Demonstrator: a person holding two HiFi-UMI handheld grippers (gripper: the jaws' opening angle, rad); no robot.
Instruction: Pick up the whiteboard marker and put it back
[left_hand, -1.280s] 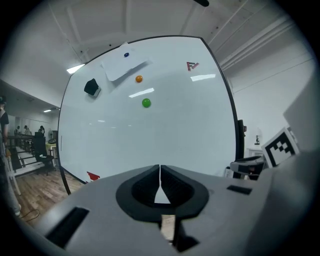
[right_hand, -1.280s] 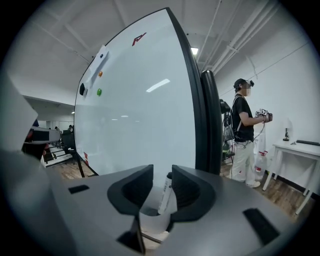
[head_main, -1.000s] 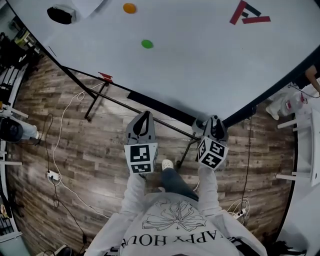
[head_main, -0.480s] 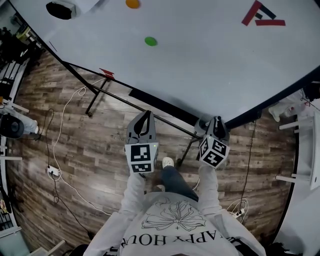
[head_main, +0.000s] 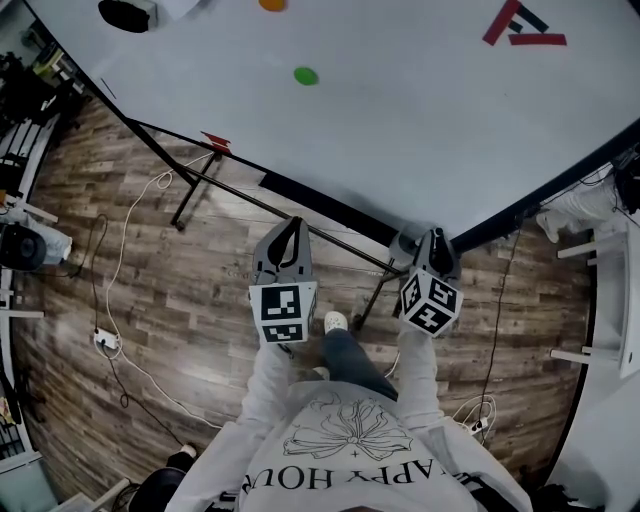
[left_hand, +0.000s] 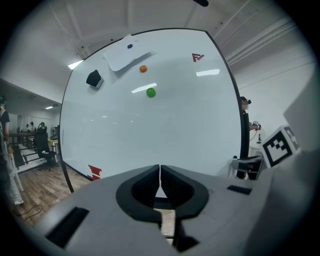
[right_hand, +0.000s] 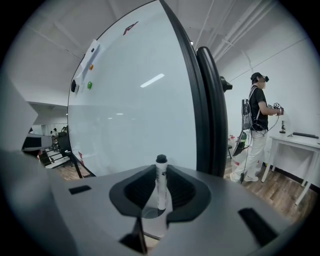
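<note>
The whiteboard marker (right_hand: 161, 182), white with a black cap, stands between the jaws of my right gripper (right_hand: 161, 167), pointing away from the camera. Those jaws are closing and their tips touch both sides of the barrel. In the head view the right gripper (head_main: 432, 240) sits at the lower edge of the whiteboard (head_main: 400, 110), by its black tray (head_main: 310, 200), and hides the marker. My left gripper (head_main: 291, 228) hovers a little to the left in front of the tray. Its jaws (left_hand: 160, 167) are shut with nothing between them.
A green magnet (head_main: 306, 75), an orange magnet (head_main: 272, 4) and a black eraser (head_main: 125, 14) sit on the board. The stand's black legs (head_main: 195, 190) and white cables (head_main: 120, 290) cross the wooden floor. A person (right_hand: 257, 130) stands by a white table (right_hand: 295, 142) to the right.
The head view has shifted slightly, so the board sits a touch higher in it. Both grippers have kept their places at the board's lower edge.
</note>
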